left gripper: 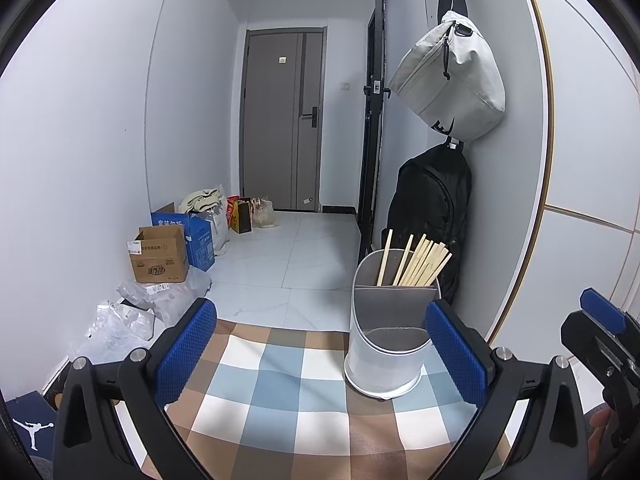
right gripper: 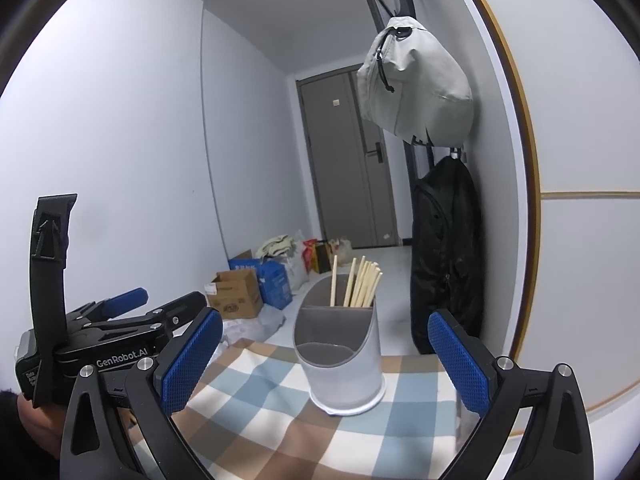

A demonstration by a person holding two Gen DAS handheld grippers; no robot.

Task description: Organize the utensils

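Left wrist view: the left gripper (left gripper: 320, 356) is spread wide and empty over the cloth (left gripper: 280, 392). The right gripper (right gripper: 326, 358) likewise gapes empty before the holder (right gripper: 344, 376) (chopsticks (right gripper: 360, 284) stand in its rear compartment).

The right gripper (right gripper: 325, 354) is held wide apart and empty. A white utensil holder (right gripper: 342, 364) with chopsticks (right gripper: 360, 282) is seen near the desk's (right gripper: 260, 412) far edge.

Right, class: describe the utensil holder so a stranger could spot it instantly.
Find the checked tablecloth. At its far edge, by the wall, stands the utensil holder, a white cylinder with a slanted top. Chopsticks fill its back compartment; nothing else sits on the cloth.
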